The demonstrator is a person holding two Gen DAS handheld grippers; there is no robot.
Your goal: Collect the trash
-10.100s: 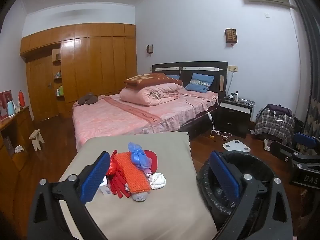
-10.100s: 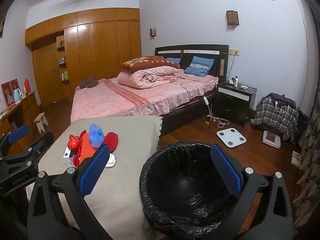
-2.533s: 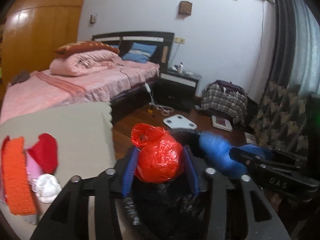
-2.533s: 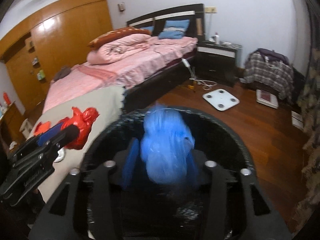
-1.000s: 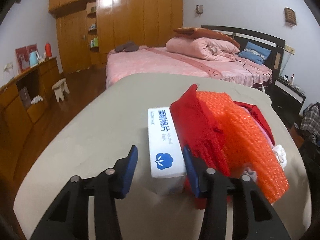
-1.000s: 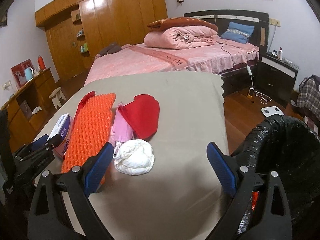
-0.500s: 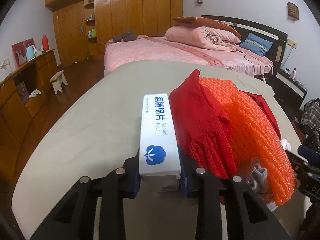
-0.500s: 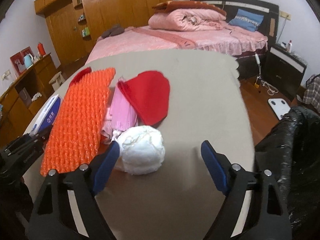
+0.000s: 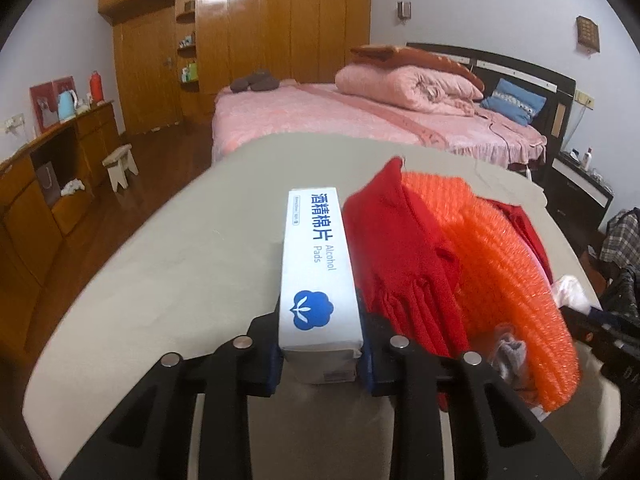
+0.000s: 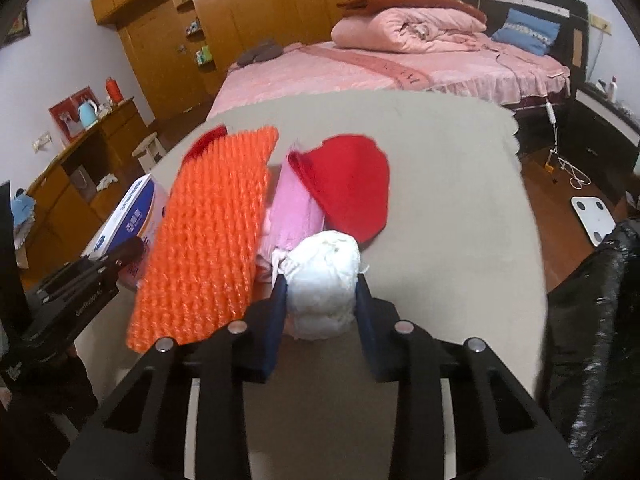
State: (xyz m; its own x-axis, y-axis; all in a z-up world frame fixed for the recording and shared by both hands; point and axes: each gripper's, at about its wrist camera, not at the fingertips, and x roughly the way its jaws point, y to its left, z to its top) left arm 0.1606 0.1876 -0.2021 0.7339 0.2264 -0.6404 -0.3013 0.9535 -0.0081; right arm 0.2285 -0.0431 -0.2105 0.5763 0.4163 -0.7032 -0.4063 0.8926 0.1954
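Left wrist: hand-held gripper (image 9: 320, 356) pinching alcohol pads box (image 9: 318, 276) | right hand-held gripper (image 10: 320, 312) closing on white wad (image 10: 324, 284)

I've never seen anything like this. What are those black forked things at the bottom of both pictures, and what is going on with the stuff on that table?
There is no robot here. A person carries a hand-held gripper in each hand, and a wide-angle camera on each one looks forward along its two fingers, so each picture comes from one hand.

In the left-hand view, the left hand-held gripper is clamped on a white box of alcohol pads. In the right-hand view, the right hand-held gripper is closing around a crumpled white wad.

Both lie on a beige table, beside an orange knitted piece, a pink item and a red cloth. The black-lined bin at the right is where trash goes.
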